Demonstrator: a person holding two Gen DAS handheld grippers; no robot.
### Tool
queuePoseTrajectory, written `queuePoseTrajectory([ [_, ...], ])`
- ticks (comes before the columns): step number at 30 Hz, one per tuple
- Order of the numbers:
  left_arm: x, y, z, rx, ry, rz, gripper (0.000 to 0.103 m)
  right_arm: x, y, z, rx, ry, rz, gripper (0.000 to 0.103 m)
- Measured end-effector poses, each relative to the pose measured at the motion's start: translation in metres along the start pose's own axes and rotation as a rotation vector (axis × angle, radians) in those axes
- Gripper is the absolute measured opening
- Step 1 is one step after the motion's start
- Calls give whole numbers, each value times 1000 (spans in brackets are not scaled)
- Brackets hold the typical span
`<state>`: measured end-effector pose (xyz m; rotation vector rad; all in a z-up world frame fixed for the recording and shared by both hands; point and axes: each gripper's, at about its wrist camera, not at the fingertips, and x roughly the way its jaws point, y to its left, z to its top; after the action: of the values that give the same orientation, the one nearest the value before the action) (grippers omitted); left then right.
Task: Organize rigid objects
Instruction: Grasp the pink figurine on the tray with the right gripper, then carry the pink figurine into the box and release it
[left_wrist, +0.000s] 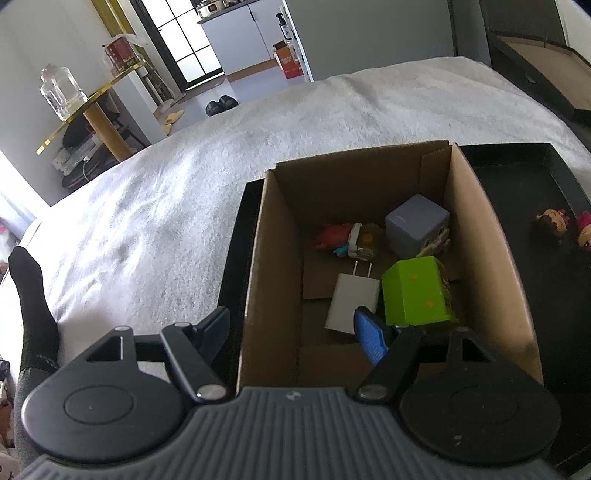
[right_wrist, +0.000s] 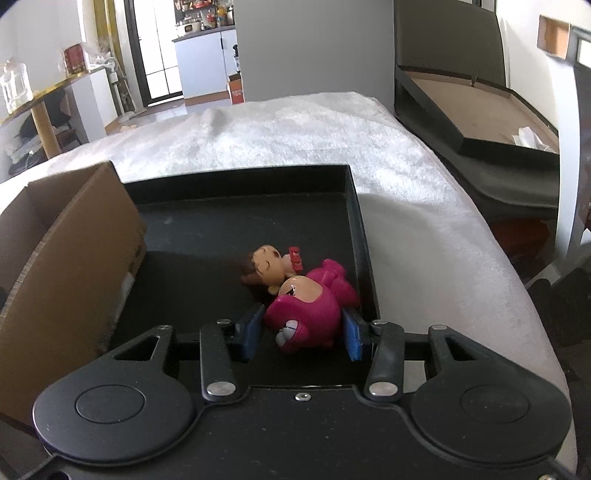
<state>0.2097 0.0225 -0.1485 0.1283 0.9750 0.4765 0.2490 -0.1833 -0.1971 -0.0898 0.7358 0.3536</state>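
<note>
Jaws of the right gripper bracket the pink figurine — left gripper spread wide, empty, above the cardboard box.

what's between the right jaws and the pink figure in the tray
Nothing visible. The right gripper has its jaws open on either side of the pink figure, which lies on the black tray. The brown-haired figure lies just beyond it, not in the way.

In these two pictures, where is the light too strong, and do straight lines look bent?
Left wrist view: the white blanket is washed out near the left edge; the cardboard box walls splay outward. Right wrist view: the doorway is overexposed, the black tray rim curves, and the pink figurine stays sharp.
</note>
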Motion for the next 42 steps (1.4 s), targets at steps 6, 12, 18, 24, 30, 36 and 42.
queuePoseTrajectory([
  [6,0,9,-5,-37,1,-5,73,-16,12,2,-27,-39,42,44],
  [12,-3,19,-5,-75,-7,-26,73,-27,27,3,-63,-57,16,44],
  [18,-5,26,-4,-102,-22,-51,73,-38,45,12,-137,-95,9,44],
  [24,-2,31,-2,-127,-30,-78,73,-47,55,23,-144,-122,27,44],
  [30,0,33,-8,-147,-37,-108,73,-57,69,32,-163,-131,31,44],
  [36,5,43,-15,-165,-60,-124,72,-62,87,39,-196,-137,38,44],
  [42,14,57,-24,-214,-58,-163,52,-62,111,47,-236,-148,61,44],
])
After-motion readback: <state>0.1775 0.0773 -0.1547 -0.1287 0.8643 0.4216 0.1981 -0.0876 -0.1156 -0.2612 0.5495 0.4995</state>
